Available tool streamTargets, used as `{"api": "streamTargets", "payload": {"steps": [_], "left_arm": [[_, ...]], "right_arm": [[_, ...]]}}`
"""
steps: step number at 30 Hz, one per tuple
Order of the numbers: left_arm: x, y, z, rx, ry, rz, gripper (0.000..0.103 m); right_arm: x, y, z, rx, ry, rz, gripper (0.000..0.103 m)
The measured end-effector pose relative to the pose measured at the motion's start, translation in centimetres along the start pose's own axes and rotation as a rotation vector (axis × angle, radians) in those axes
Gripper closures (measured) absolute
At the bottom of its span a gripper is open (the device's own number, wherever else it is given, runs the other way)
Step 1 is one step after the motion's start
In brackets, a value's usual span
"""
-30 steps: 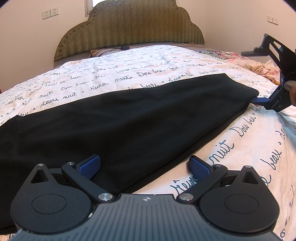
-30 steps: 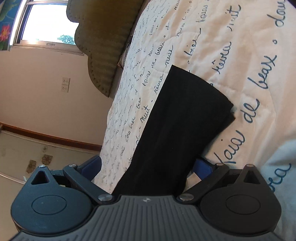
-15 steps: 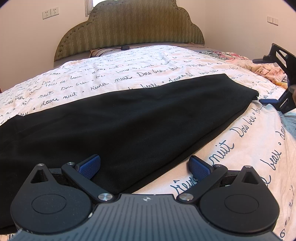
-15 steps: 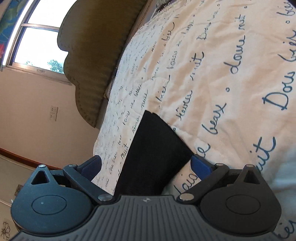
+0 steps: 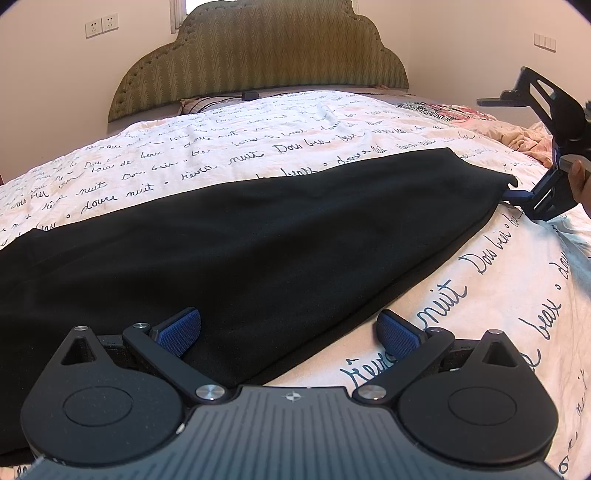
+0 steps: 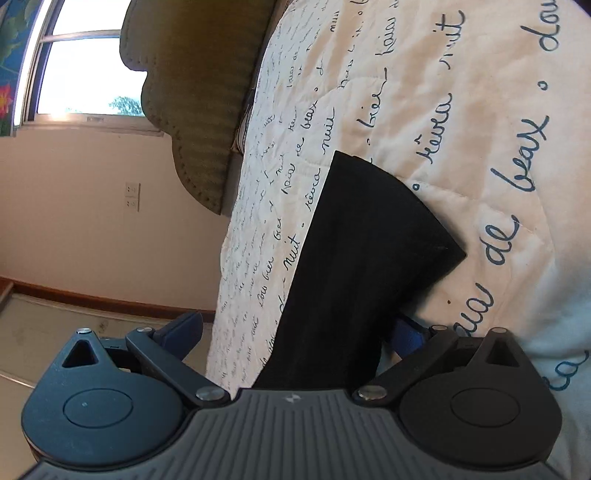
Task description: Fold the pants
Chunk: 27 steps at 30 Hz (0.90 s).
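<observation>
Left wrist view, near field: left gripper (image 5: 288, 332) hangs low over the near edge of the bed, fingers (image 5: 177, 330) spread wide and clamped on nothing. One blue pad sits above the black pants (image 5: 258, 236), the other above bare quilt (image 5: 498, 295), so the garment's near hem runs between them.

Pants lie flat and long across the quilt, wide end toward the left edge of the bed, narrow end toward the right, apparently already doubled leg on leg. No big wrinkles show.

Right wrist view: right gripper (image 6: 295, 334) is at that narrow end, rolled on its side. Cloth (image 6: 362, 266) passes between its fingers, which stand well apart; one pad is partly hidden behind the fabric. Contact there cannot be confirmed. From the left wrist view the right gripper (image 5: 517, 194) meets the cuff corner.

Judged step: take the cuff end and carry it over toward the waist.
- Right gripper should close on both layers at the corner, not the top one only.
- Left gripper should grip the near hem fully, or pin it, before any lift.
- Lift both together, low, to keep the edges aligned; thin dark fabric will likely slide and sag.

Writing: quilt carries repeated cursive French, legible as "douce nuit", "Dors bien", "de beaux", "rêves". No label is visible on the pants. Farther back: padded olive headboard (image 5: 258, 55), wall sockets (image 5: 101, 25).
</observation>
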<state>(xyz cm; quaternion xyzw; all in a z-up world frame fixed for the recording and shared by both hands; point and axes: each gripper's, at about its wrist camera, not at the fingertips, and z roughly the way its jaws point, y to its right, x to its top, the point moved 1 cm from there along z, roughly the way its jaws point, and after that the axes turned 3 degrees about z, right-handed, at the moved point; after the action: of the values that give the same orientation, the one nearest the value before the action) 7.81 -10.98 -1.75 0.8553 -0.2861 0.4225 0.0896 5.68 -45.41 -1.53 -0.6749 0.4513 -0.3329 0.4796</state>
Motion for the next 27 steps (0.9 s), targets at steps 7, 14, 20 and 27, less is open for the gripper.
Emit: {"api": "streamTargets", "payload": {"steps": [7, 14, 20, 27], "left_arm": [[0.1, 0.0, -0.1, 0.0, 0.001, -0.003, 0.0], [0.1, 0.1, -0.1, 0.0, 0.002, -0.007, 0.0], [0.2, 0.1, -0.1, 0.0, 0.003, -0.009, 0.0], [0.1, 0.1, -0.1, 0.005, 0.003, -0.006, 0.0]], "right_arm": [[0.4, 0.2, -1.6, -0.07, 0.136, -0.065, 0.0], [0.6, 0.6, -1.1, -0.026, 0.136, -0.075, 0.0], [1.1, 1.2, -1.9, -0.013, 0.203, -0.058, 0.001], [2.0, 2.1, -1.1, -0.107, 0.272, -0.079, 0.057]]}}
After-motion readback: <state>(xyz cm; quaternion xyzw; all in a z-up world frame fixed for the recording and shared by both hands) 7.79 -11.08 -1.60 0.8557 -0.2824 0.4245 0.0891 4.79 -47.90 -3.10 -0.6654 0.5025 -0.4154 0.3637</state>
